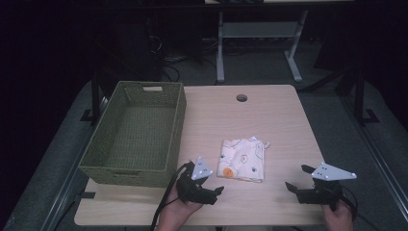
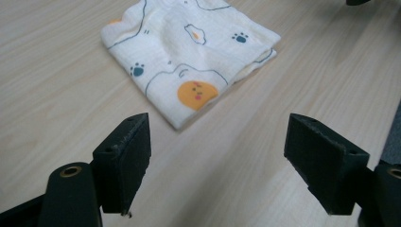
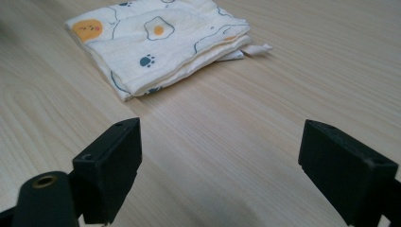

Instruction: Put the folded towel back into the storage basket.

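1. The folded cloth (image 1: 242, 160) lies flat on the table (image 1: 269, 120), nearer its front edge, right of the green basket (image 1: 134, 134).
2. The left gripper (image 1: 211, 185) hovers just beside the cloth's front-left corner, jaws wide apart, empty.
3. The right gripper (image 1: 297, 179) sits near the front-right corner, jaws likewise spread, empty.

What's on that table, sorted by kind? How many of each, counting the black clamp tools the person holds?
Folded cloth: 1
Green woven basket: 1
Hand-held grippers, both with jaws open: 2, the left gripper and the right gripper
Total: 4 things on or over the wooden table
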### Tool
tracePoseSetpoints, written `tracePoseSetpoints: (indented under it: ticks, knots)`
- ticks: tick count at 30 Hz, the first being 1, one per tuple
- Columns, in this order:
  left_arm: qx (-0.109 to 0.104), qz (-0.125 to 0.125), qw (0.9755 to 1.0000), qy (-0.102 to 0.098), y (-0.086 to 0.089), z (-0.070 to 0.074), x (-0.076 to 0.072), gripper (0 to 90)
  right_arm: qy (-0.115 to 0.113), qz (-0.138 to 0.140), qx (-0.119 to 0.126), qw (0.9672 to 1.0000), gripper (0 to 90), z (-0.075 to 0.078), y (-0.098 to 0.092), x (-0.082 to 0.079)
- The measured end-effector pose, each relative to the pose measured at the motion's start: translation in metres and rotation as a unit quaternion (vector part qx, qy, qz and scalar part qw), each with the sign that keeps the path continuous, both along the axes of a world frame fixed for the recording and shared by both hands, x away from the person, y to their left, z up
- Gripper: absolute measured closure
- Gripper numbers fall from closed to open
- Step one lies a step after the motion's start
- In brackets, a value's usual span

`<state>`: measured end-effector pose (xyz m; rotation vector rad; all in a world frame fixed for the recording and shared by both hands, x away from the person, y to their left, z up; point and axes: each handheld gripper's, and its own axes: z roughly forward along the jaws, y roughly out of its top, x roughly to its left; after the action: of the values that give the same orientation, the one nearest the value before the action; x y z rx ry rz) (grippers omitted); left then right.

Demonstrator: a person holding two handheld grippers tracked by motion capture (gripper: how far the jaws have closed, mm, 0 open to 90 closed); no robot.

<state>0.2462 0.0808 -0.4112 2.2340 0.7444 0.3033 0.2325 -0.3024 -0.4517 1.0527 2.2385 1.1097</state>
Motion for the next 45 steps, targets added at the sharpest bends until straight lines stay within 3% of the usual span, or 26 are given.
tracePoseSetpoints:
  ticks: [9, 19, 29, 34, 36, 37, 38, 40, 43, 45]
  knots:
    - [0.027, -0.015, 0.9995, -0.002, -0.027, 0.009, 0.023, 24.7, -0.002, -0.002, 0.004, 1.0000, 13.9, 0.000, -0.002, 0.001]
    - [0.064, -0.025, 0.9975, 0.017, -0.057, 0.008, 0.050, 24.8, 0.000, 0.002, 0.003, 1.0000, 13.9, 0.000, -0.001, 0.001]
    - [0.106, -0.031, 0.9931, 0.041, -0.085, -0.001, 0.080, 28.1, 0.002, 0.007, 0.001, 1.0000, 13.9, 0.000, 0.001, 0.003]
    - [0.132, -0.032, 0.9889, 0.060, -0.102, -0.009, 0.101, 31.6, 0.001, 0.011, 0.001, 0.9999, 13.9, 0.000, 0.002, 0.003]
    - [0.128, -0.030, 0.9893, 0.064, -0.104, -0.011, 0.104, 33.3, 0.001, 0.011, 0.000, 0.9999, 13.9, 0.001, 0.002, 0.002]
    - [0.143, -0.029, 0.9869, 0.068, -0.109, -0.014, 0.109, 33.3, 0.002, 0.010, 0.001, 0.9999, 13.9, 0.001, 0.001, 0.002]
    - [0.143, -0.029, 0.9869, 0.068, -0.109, -0.014, 0.109, 33.4, 0.002, 0.010, 0.001, 0.9999, 13.9, 0.001, 0.001, 0.002]
    - [0.155, -0.029, 0.9846, 0.077, -0.114, -0.018, 0.115, 34.8, 0.002, 0.010, 0.003, 0.9999, 13.9, 0.001, 0.001, 0.003]
    - [0.152, -0.020, 0.9847, 0.083, -0.118, -0.021, 0.121, 38.2, 0.004, 0.009, 0.004, 0.9999, 13.9, 0.001, 0.001, 0.004]
    - [0.163, -0.013, 0.9830, 0.084, -0.122, -0.025, 0.124, 38.1, 0.004, 0.011, 0.004, 0.9999, 13.9, 0.001, 0.001, 0.003]
